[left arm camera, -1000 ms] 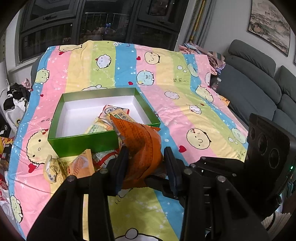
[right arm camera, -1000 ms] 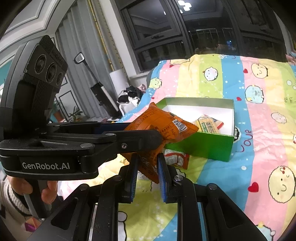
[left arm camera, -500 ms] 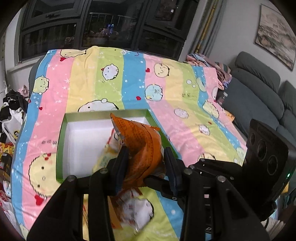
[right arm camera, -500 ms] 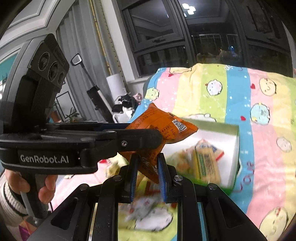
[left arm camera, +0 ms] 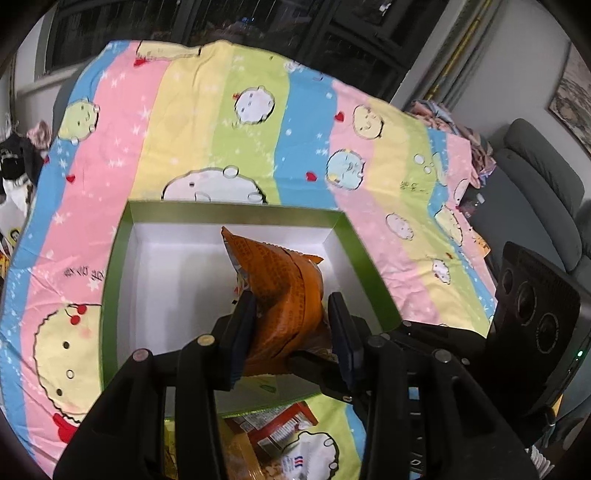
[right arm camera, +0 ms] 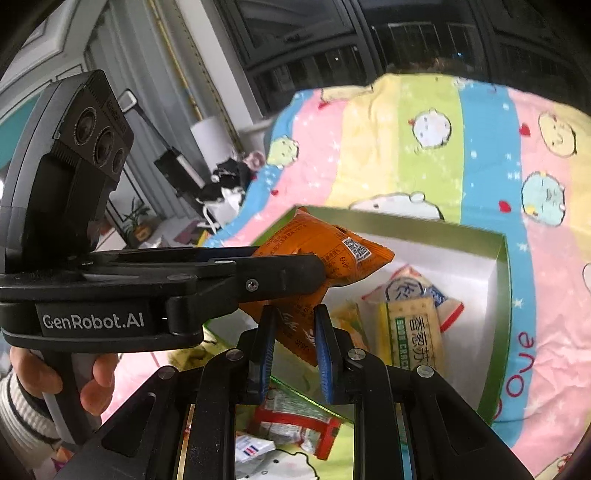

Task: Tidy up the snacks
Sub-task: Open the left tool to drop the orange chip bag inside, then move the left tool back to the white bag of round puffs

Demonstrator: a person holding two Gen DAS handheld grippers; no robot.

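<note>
Striped cartoon-print cloth (left arm camera: 229, 122) in pink, yellow, green and blue covers the surface, dark windows (left arm camera: 229, 22) stand behind it, and a grey sofa (left arm camera: 532, 173) sits off to the right. On the cloth rests a green box (left arm camera: 110, 280) with a white inside. Over it hangs an orange snack bag (left arm camera: 284, 299), pinched on both sides: the left gripper (left arm camera: 291, 325) has its fingers closed on the bag's lower body, and the right gripper (right arm camera: 293, 332) clamps its bottom corner.

From the left wrist, the bag blocks most of the box's contents. The right wrist view opens that up: a yellow cracker pack (right arm camera: 413, 332) and a white-and-blue pack (right arm camera: 410, 288) lie inside the box, and a bare hand (right arm camera: 70, 373) grips the left tool's handle. Just outside the near wall, a red-and-white packet (right arm camera: 295, 417) lies on the cloth, partly hidden behind the fingers. A plant (right arm camera: 138, 218) and dark clothes (right arm camera: 225, 184) sit beyond the surface's left edge.
</note>
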